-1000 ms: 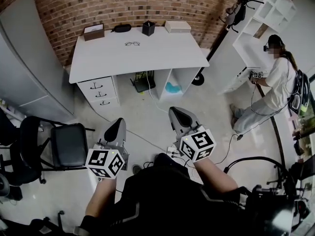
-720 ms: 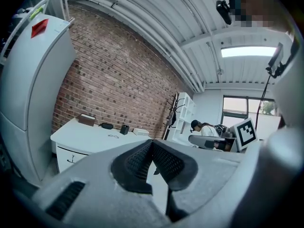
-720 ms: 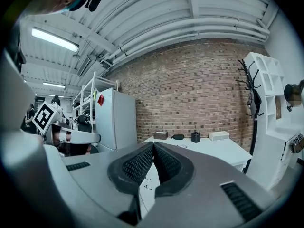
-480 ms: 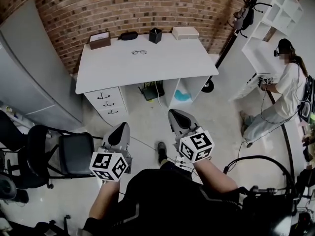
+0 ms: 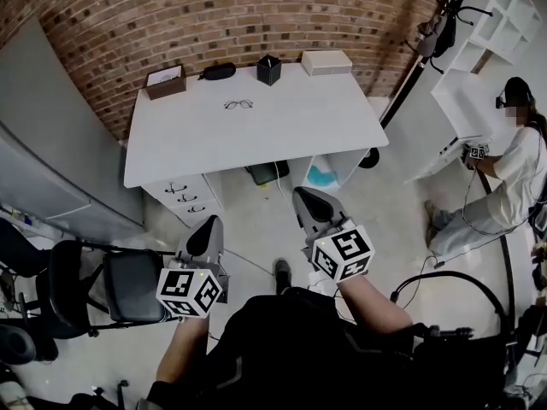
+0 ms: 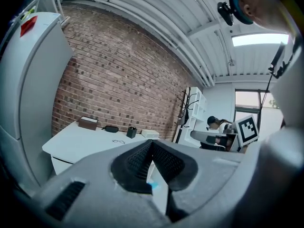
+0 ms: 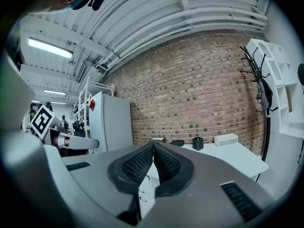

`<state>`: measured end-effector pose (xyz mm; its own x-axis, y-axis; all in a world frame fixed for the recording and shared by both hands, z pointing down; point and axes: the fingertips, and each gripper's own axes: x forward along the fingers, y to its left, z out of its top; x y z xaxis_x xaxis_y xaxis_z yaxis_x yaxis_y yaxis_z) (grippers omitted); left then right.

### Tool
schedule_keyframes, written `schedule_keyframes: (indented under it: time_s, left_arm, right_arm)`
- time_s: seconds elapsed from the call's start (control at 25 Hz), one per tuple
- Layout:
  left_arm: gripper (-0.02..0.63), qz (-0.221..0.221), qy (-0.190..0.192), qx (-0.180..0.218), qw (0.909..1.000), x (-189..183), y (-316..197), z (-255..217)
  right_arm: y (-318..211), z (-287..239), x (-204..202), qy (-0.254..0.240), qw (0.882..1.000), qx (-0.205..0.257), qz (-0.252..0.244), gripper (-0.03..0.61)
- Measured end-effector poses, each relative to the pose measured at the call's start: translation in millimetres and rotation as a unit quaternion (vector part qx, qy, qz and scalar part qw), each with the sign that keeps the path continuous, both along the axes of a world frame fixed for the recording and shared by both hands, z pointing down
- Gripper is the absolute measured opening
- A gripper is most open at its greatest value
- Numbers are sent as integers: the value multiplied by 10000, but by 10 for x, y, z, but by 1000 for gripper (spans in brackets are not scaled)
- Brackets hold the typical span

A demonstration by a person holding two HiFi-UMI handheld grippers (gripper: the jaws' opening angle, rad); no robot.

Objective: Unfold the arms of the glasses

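A pair of thin-framed glasses (image 5: 238, 104) lies on the white desk (image 5: 282, 131) near its back, small and far off; it also shows as a tiny dark shape, the glasses (image 6: 118, 141), in the left gripper view. My left gripper (image 5: 203, 231) is held over the floor well short of the desk, jaws shut and empty. My right gripper (image 5: 309, 202) is beside it, a little nearer the desk, also shut with nothing between its pads. In the gripper views the left gripper (image 6: 152, 143) and right gripper (image 7: 153, 146) both point level towards the desk.
On the desk's back edge stand a brown box (image 5: 165, 81), a black case (image 5: 219, 71), a black pen cup (image 5: 269, 69) and a white box (image 5: 327, 61). A drawer unit (image 5: 190, 199) sits under the desk. A black chair (image 5: 94, 284) is at my left, a person (image 5: 508, 178) at right.
Both grippers have travelled forward towards the desk, which now looks nearer and larger in the head view. Their jaws stayed shut throughout.
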<state>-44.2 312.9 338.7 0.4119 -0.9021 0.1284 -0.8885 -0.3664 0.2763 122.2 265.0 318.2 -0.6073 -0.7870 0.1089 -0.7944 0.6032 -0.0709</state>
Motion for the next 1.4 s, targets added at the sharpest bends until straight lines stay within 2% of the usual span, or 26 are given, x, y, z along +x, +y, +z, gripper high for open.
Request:
schedule_keyframes:
  time_s: [0.36, 0.64, 0.92, 1.12, 1.4]
  left_arm:
    - [9, -154, -147, -196, 9996, 265, -841, 10]
    - [9, -321, -322, -276, 9986, 500, -1304, -8]
    - [9, -383, -417, -430, 9975, 559, -1549, 66]
    - [9, -377, -325, -507, 9975, 465, -1775, 160]
    - [9, -169, -219, -338, 9990, 339, -2210, 150]
  right_arm:
    - [-830, 35, 287, -127, 9997, -130, -165, 8]
    - [-1300, 75, 513, -165, 9990, -164, -392, 8]
    - [-1600, 211, 540, -280, 9980, -297, -473, 8]
    - [-1757, 236, 410, -16, 9977, -204, -652, 8]
    - [-2092, 210, 238, 137, 9982, -181, -563, 8]
